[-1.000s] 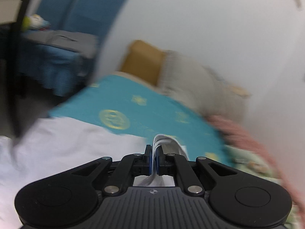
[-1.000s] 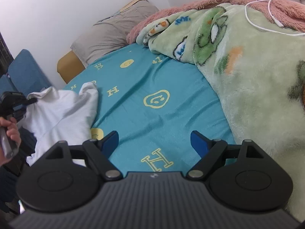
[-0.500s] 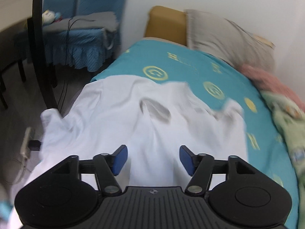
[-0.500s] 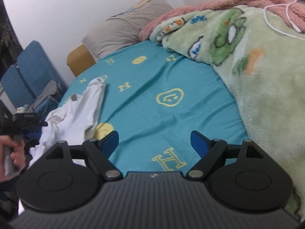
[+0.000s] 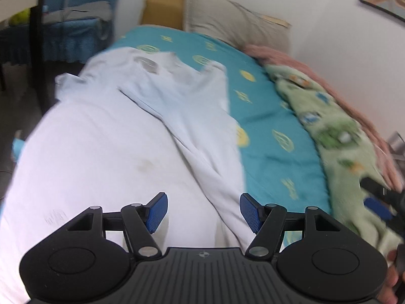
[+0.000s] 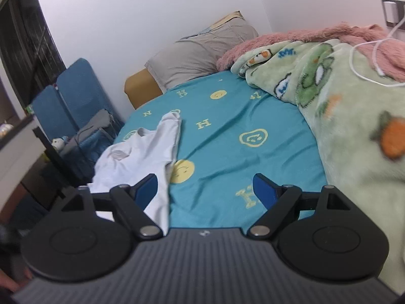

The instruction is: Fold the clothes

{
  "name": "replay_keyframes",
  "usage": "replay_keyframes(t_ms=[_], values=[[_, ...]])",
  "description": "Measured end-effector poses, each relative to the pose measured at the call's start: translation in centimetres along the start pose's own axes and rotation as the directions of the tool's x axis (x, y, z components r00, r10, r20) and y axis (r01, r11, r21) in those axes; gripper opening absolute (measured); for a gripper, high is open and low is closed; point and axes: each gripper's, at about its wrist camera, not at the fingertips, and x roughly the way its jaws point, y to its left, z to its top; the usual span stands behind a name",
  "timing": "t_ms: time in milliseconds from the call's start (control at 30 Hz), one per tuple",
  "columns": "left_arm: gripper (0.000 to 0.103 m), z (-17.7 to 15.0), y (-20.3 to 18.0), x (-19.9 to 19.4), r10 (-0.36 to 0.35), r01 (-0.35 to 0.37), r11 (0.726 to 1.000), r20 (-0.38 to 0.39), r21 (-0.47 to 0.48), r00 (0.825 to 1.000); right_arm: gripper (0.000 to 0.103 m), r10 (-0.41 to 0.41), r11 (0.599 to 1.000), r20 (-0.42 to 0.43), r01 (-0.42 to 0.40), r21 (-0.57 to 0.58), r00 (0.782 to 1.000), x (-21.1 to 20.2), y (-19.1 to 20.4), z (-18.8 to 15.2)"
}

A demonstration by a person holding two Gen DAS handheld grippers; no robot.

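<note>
A white T-shirt (image 5: 121, 136) lies spread and wrinkled along the left side of the teal bed sheet (image 5: 273, 116), one sleeve folded over its middle. My left gripper (image 5: 202, 211) hovers open above the shirt's lower part, nothing between its blue pads. In the right wrist view the same white shirt (image 6: 141, 149) hangs partly over the bed's left edge. My right gripper (image 6: 205, 190) stands open over the teal sheet (image 6: 240, 152), just right of the shirt's hem, holding nothing.
A green cartoon blanket (image 6: 349, 116) and a pink fleece (image 6: 291, 40) fill the bed's right side, a white cable (image 6: 367, 60) on top. A grey pillow (image 6: 200, 53) lies at the head. Blue chairs (image 6: 68, 96) and a dark table leg (image 5: 38, 40) stand left of the bed.
My left gripper let go of the white shirt and opened, then swung along the bed so the shirt lies spread below it. The right gripper rose and shifted left toward the shirt, staying open.
</note>
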Motion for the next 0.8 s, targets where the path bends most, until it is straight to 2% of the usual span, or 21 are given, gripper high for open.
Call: replay_keyframes(t_ms=[167, 233, 300, 400, 500, 567, 700, 800], values=[[0.064, -3.1, -2.9, -1.5, -0.101, 0.101, 0.987, -0.006, 0.124, 0.995, 0.084, 0.009, 0.998, 0.062, -0.005, -0.065, 0.998, -5.0, 3.0, -0.6], [0.063, -3.9, -3.7, -1.4, -0.131, 0.133, 0.98, -0.026, 0.146, 0.991, 0.084, 0.011, 0.997, 0.076, -0.005, -0.082, 0.997, -6.4, 3.3, -1.4], [0.062, -4.6, -4.0, -0.8, -0.162, 0.169, 0.976, -0.061, 0.14, 0.985, 0.084, 0.005, 0.995, 0.065, 0.002, -0.095, 0.998, -7.0, 3.3, -2.4], [0.056, -5.2, -4.1, 0.6, -0.203, 0.217, 0.969, -0.118, 0.12, 0.972, 0.084, -0.016, 0.995, 0.025, 0.019, -0.095, 1.0, -6.7, 2.7, -3.1], [0.051, -5.7, -3.9, 2.2, -0.225, 0.244, 0.964, -0.162, 0.107, 0.961, 0.084, -0.011, 0.999, 0.007, 0.012, -0.051, 1.0, -6.0, 2.0, -2.9], [0.043, -6.0, -3.8, 3.1, -0.242, 0.263, 0.96, -0.19, 0.095, 0.951, 0.084, -0.002, 1.0, 0.002, 0.002, -0.017, 1.0, -5.7, 1.5, -2.8], [0.034, -6.5, -3.8, 4.7, -0.289, 0.308, 0.95, -0.236, 0.051, 0.928, 0.084, 0.006, 1.0, -0.017, -0.006, 0.019, 1.0, -5.3, 0.8, -2.9], [0.025, -6.7, -3.9, 5.5, -0.308, 0.329, 0.943, -0.249, 0.043, 0.918, 0.084, 0.022, 0.999, -0.021, -0.021, 0.036, 1.0, -5.2, 0.6, -2.8]])
